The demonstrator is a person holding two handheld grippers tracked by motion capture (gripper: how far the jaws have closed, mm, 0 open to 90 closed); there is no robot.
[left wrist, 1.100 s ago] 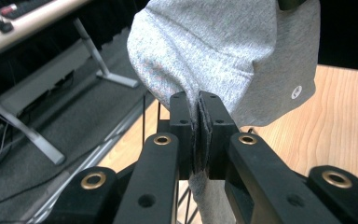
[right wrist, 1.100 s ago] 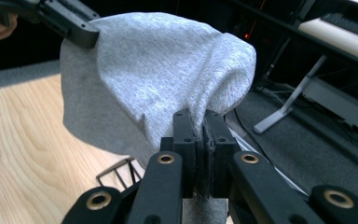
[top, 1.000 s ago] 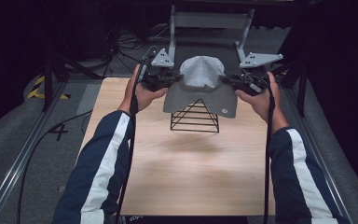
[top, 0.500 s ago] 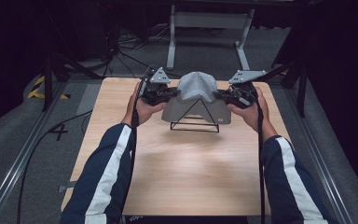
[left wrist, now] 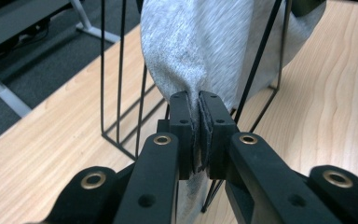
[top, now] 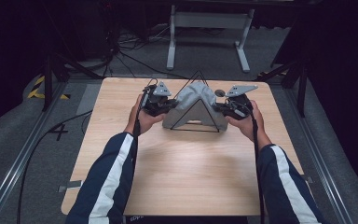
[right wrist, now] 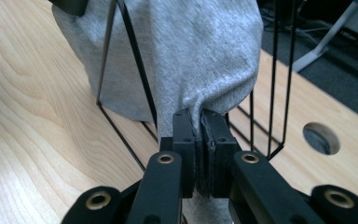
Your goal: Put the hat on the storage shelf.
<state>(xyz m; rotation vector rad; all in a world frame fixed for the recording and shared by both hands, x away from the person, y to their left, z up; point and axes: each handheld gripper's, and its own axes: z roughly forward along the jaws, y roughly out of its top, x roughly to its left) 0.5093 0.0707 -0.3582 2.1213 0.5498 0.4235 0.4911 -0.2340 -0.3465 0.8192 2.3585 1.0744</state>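
Now, your left gripper (top: 168, 106) is clamped tight on the left edge of the grey cloth (top: 193, 100), jaws pinching the fabric between them in the left gripper view. The cloth drapes over the peak of the black wire rack (top: 196, 105), which stands on the wooden worktop (top: 186, 172) toward its far edge, hanging down both sloped sides. Over on the right, your right gripper (top: 221, 108) is pinched shut on the cloth's other edge, just beside the rack's wires.
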